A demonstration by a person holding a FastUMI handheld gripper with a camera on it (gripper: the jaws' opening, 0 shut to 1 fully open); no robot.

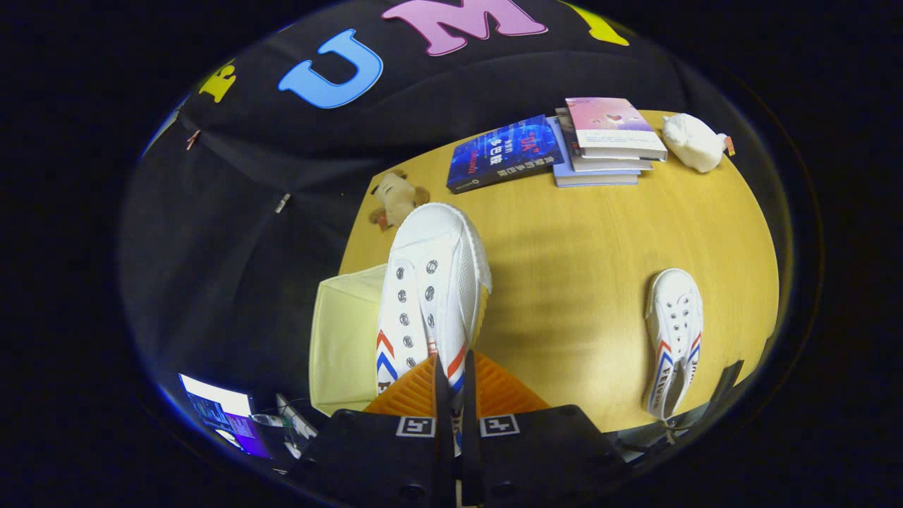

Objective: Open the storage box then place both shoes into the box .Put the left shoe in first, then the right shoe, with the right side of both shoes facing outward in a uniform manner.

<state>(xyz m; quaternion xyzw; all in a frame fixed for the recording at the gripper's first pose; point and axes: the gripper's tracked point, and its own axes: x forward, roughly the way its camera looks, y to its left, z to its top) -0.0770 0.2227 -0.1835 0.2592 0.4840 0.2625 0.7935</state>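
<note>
Shoe 1 (434,289) is white canvas with metal eyelets and red-and-blue chevrons on its side. The gripper (451,395) is clamped narrow on its heel end, both orange fingers (409,391) pressing on it; its toe points away, raised over the wooden table (578,254). Just left of it stands the pale yellow storage box (346,346). Shoe 2 (674,339), of matching pattern, lies well apart to the right on the table. Beyond are 3 books (564,144), a plush toy (396,197) and a white plush (695,141).

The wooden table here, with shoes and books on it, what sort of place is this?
Probably a staged test booth: a black cloth wall, a wooden table with stacked books, and a claw gripping a white shoe.
</note>
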